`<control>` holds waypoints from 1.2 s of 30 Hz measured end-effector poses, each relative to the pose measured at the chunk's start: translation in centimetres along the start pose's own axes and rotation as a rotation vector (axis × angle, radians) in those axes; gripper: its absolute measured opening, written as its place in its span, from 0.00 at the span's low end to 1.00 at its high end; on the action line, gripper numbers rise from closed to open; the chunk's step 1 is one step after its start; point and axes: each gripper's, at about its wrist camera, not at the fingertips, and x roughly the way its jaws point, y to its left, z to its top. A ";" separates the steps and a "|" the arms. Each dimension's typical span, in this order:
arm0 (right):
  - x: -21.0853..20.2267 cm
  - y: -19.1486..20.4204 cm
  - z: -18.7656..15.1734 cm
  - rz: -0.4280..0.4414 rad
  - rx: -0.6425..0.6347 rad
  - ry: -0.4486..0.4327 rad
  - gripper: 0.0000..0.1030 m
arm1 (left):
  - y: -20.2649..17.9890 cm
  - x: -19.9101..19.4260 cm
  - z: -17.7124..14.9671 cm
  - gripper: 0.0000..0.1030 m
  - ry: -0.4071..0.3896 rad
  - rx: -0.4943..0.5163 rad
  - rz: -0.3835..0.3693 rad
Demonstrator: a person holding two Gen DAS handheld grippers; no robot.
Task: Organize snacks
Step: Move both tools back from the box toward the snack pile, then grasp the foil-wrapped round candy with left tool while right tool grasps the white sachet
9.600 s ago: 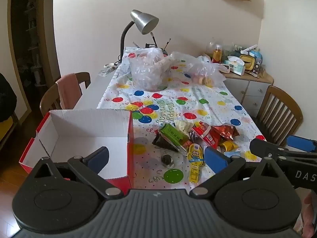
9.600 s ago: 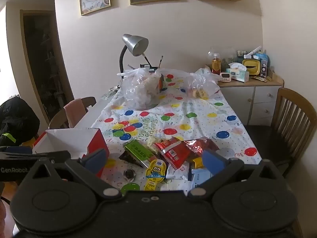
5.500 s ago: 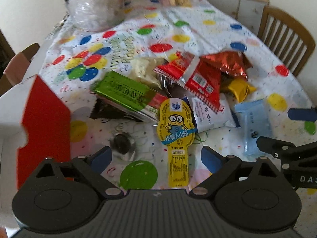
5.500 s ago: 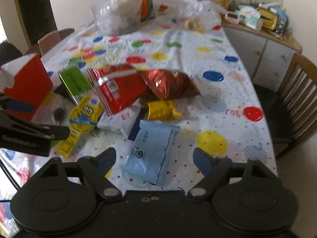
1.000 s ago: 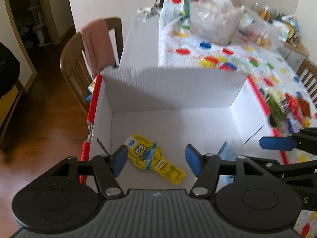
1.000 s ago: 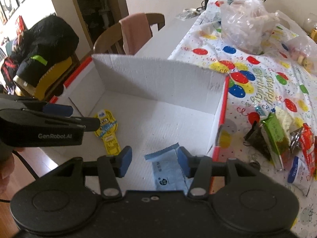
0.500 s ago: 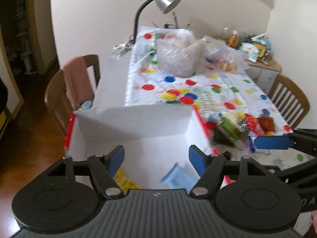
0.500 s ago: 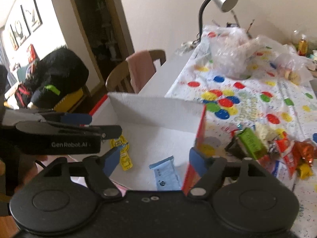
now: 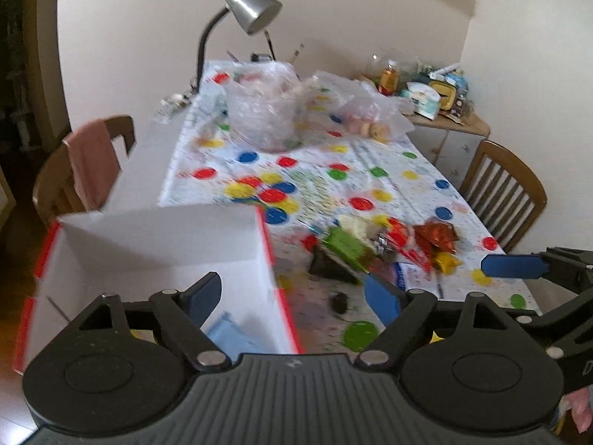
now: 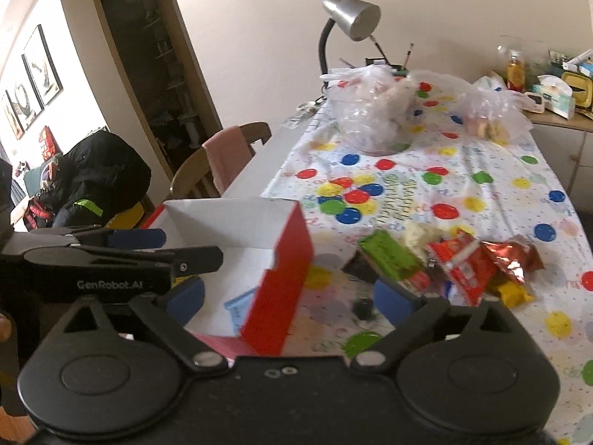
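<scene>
A red box with a white inside (image 9: pixel 163 237) (image 10: pixel 285 270) stands at the table's near left corner. A light blue packet (image 9: pixel 226 335) (image 10: pixel 239 302) lies inside it. A pile of snacks lies to its right: a green packet (image 9: pixel 346 244) (image 10: pixel 389 256), a red packet (image 10: pixel 467 267), a shiny dark red bag (image 9: pixel 437 235) (image 10: pixel 513 256) and a yellow one (image 10: pixel 513 294). My left gripper (image 9: pixel 292 296) is open and empty above the box's right wall. My right gripper (image 10: pixel 289 298) is open and empty, also over that wall.
A polka-dot cloth (image 9: pixel 370 178) covers the table. Clear plastic bags (image 9: pixel 267 118) and a desk lamp (image 9: pixel 252 11) stand at the far end. Wooden chairs stand left (image 9: pixel 74 170) and right (image 9: pixel 507 189). A cluttered cabinet (image 9: pixel 444 118) is at back right. A small dark round thing (image 10: pixel 363 307) lies near the box.
Both grippers have pulled up and back from inside the box and swung right toward the snack pile. The blue packet and the yellow Minion packet stay in the box. Both jaws have opened wider.
</scene>
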 end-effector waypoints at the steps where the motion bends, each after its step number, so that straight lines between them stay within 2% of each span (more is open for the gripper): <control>1: -0.2 -0.7 -0.2 -0.008 -0.014 0.002 1.00 | -0.6 0.5 -0.2 0.82 0.008 -0.004 -0.005; 4: -0.9 -2.8 -1.0 -0.022 -0.054 0.019 1.00 | -2.6 2.0 -1.0 0.82 0.042 -0.006 -0.004; 9: -1.3 -7.5 -2.2 -0.099 -0.082 0.057 1.00 | -5.8 4.9 -1.8 0.82 0.104 -0.002 0.003; 15: 0.5 -13.5 -3.8 -0.149 -0.081 0.116 0.99 | -8.2 8.6 -2.7 0.82 0.165 0.002 0.031; 20: 2.6 -16.1 -5.0 -0.088 -0.102 0.154 0.97 | -9.0 11.9 -3.1 0.82 0.235 -0.015 0.052; 27: 6.4 -17.1 -4.8 0.026 -0.234 0.211 0.91 | -9.2 15.5 -3.2 0.82 0.297 -0.040 0.089; 36: 11.3 -18.1 -3.3 0.075 -0.370 0.263 0.82 | -8.2 18.5 -2.6 0.82 0.347 -0.076 0.114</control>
